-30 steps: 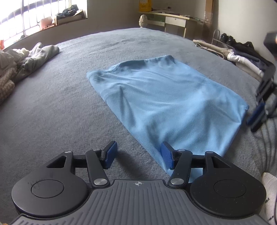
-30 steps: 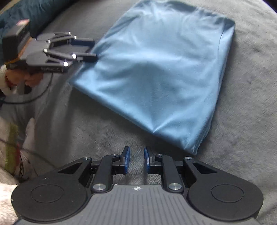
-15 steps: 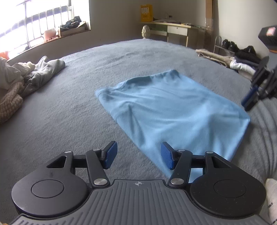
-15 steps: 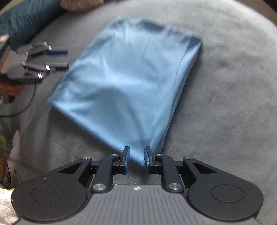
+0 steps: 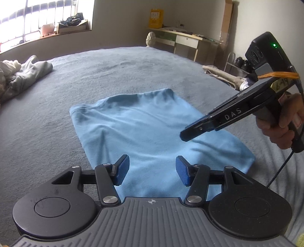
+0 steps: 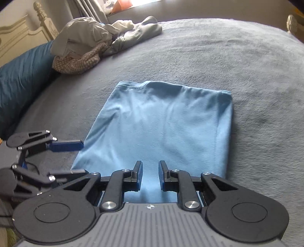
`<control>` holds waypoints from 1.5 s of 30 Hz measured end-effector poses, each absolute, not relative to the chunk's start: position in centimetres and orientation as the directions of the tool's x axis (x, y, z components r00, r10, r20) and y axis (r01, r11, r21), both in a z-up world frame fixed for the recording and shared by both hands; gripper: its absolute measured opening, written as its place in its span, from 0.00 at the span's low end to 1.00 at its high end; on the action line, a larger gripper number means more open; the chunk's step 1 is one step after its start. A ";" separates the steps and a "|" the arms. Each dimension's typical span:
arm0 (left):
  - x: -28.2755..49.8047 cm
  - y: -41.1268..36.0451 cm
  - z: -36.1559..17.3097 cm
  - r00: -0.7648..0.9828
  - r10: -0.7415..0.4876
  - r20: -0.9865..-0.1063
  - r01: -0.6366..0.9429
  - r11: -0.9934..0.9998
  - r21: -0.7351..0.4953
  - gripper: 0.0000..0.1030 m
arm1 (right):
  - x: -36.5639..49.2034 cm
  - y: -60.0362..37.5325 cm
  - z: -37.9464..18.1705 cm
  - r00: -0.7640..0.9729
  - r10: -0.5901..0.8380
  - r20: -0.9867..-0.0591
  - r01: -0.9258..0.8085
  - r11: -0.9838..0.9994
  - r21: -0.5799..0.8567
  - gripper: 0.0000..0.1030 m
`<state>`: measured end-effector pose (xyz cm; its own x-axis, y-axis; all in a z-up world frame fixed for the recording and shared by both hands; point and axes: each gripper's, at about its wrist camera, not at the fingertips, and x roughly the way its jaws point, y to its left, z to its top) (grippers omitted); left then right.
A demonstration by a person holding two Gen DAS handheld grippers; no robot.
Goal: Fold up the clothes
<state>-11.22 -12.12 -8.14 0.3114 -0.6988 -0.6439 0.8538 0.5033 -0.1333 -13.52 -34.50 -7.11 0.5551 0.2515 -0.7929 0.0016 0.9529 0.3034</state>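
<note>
A folded blue shirt (image 5: 152, 131) lies flat mid-bed on a grey blanket (image 5: 114, 64), both tools above its near edge.

At nine o'clock a heap of unfolded clothes (image 5: 20, 76) sits under a bright window (image 5: 38, 17); the left tool (image 5: 153, 170) gapes wide and empty over the shirt; at one o'clock stand a pale desk (image 5: 182, 39) and a yellow box (image 5: 156, 18); at three o'clock a hand (image 5: 285, 121) holds the right tool (image 6: 150, 175), lettered "DAS", narrow with nothing gripped.
</note>
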 end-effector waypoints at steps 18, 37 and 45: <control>-7.1 -8.9 -7.3 0.410 -0.668 -0.621 0.783 0.607 -0.136 0.50 | -13.1 -37.8 -5.8 0.630 0.104 -0.770 0.135 0.961 0.241 0.18; -4.2 -10.9 -8.3 0.386 -0.706 -0.594 0.795 0.581 -0.175 0.52 | -11.4 -40.4 -6.2 0.665 0.104 -0.739 0.224 0.917 0.330 0.19; -3.0 -12.7 -10.3 0.341 -0.705 -0.622 0.809 0.557 -0.188 0.51 | -8.6 -39.1 -8.7 0.637 0.168 -0.752 0.186 0.913 0.362 0.18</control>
